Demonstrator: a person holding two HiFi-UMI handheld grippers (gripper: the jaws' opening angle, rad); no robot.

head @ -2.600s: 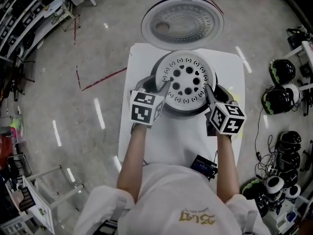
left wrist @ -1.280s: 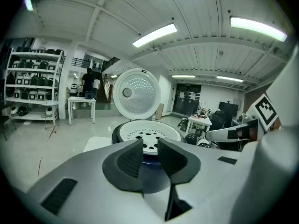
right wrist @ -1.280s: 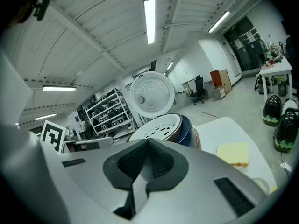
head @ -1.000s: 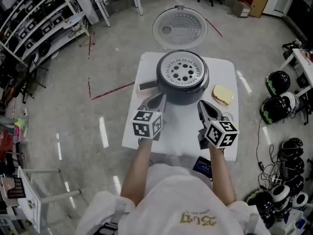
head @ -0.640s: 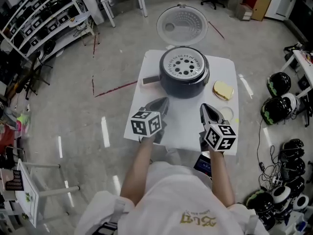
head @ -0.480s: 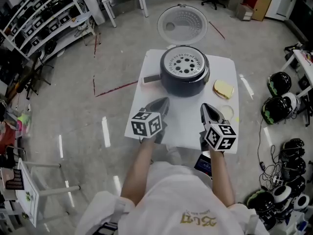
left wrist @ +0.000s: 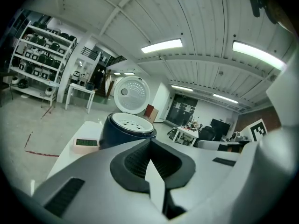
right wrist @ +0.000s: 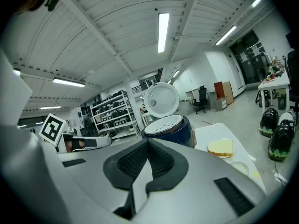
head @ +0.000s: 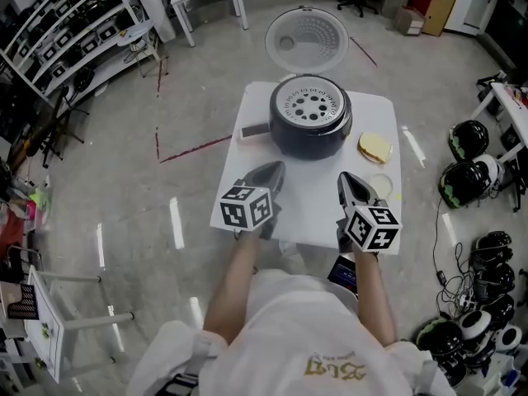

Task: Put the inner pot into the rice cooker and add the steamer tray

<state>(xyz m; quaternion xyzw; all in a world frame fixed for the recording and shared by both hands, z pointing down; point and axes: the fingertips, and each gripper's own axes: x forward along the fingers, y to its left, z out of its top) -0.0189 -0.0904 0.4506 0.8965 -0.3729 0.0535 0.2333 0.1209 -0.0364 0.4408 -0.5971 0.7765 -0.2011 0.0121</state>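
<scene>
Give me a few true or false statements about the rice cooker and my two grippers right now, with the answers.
1. The steamer tray sits in the top of the rice cooker. True.
2. The cooker is closed up. False: its lid stands open behind it.
3. The left hand-held gripper and right hand-held gripper are both shut and empty. True.
4. In the head view, nothing lies right of the cooker. False: a yellow slice lies there.
</scene>
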